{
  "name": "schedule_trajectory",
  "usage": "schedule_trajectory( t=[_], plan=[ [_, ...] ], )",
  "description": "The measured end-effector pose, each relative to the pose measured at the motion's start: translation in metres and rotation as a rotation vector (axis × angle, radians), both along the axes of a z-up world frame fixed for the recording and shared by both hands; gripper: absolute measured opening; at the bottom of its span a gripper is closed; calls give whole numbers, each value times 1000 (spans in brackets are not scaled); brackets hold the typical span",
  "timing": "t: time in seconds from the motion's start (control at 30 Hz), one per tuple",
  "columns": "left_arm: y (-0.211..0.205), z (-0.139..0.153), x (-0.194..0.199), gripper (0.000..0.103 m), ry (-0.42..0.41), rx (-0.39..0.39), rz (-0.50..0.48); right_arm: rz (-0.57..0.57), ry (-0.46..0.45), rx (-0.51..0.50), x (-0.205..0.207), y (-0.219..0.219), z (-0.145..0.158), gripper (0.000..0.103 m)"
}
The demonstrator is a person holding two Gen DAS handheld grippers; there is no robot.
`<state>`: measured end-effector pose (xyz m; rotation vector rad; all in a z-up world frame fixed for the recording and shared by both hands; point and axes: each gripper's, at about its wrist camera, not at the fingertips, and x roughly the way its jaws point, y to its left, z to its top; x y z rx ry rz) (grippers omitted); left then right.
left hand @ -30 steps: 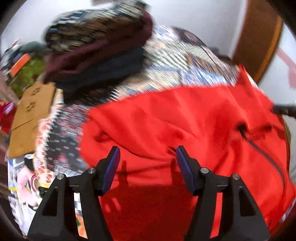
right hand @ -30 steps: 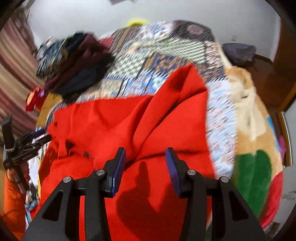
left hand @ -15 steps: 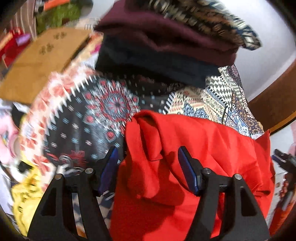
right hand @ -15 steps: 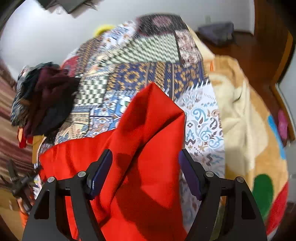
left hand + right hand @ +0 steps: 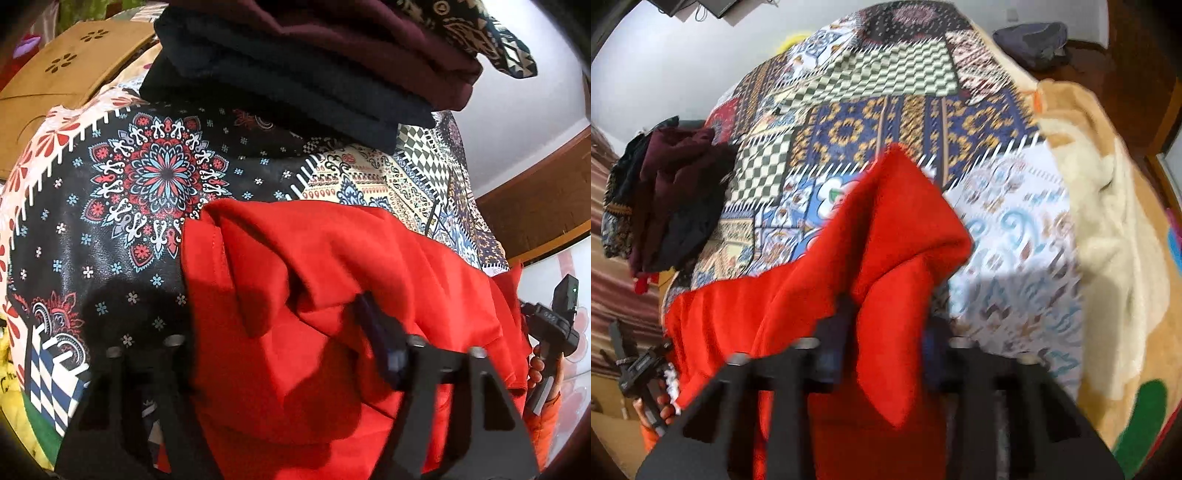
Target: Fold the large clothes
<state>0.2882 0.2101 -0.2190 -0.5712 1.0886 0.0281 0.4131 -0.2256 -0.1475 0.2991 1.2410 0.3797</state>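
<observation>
Garment: we see a red garment point(image 5: 332, 295) of soft matte cloth, rumpled into thick folds, lying on the bed point(image 5: 1015, 229) near its front edge.
Bed cover: a patchwork print of medallions, checks and scrolls, smooth and flat.
Left gripper point(image 5: 273, 354): our fingers are closing with a bunched fold of the red cloth between them; the left finger is hidden behind the cloth, so we cannot tell if the pads press yet.
Right gripper point(image 5: 886, 350): its fingers are closing on a raised ridge of the garment point(image 5: 886, 240), cloth filling the gap.
Around: a stack of folded clothes point(image 5: 314, 66), dark blue, maroon and patterned, stands beyond the garment; a fleecy cream blanket point(image 5: 1108, 221) lies along the right side.
Open room: the far patchwork is bare.
</observation>
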Motion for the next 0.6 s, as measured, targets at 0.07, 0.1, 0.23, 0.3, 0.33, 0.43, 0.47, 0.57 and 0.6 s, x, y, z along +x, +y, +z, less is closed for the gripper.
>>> schedule_trajectory(
  t=[0.07,0.1,0.23,0.3,0.33,0.43,0.47,0.57,0.6],
  plan=[
    [-4,4,-1,29,-3,45,-2,-5,-37,7,-4,-1,7,16],
    [-4,7,-2,13,-3,64,0,-13,-70,20,-10,-3,15,16],
    [4,26,-10,8,-45,74,25,-44,-169,67,-23,-10,48,14],
    [7,40,-13,7,-75,60,34,-48,-218,85,-29,-11,66,13],
    [7,49,-15,7,-96,52,35,-48,-245,93,-33,-12,77,13],
    [-1,78,-15,7,-157,67,12,-48,-319,108,-40,-15,105,12],
    [-6,89,-14,7,-182,79,-2,-49,-344,109,-42,-16,114,12],
    [-20,120,-7,7,-251,97,-35,-56,-412,105,-42,-18,138,11],
    [-26,133,-1,6,-280,101,-51,-60,-424,109,-40,-18,143,11]
  ],
)
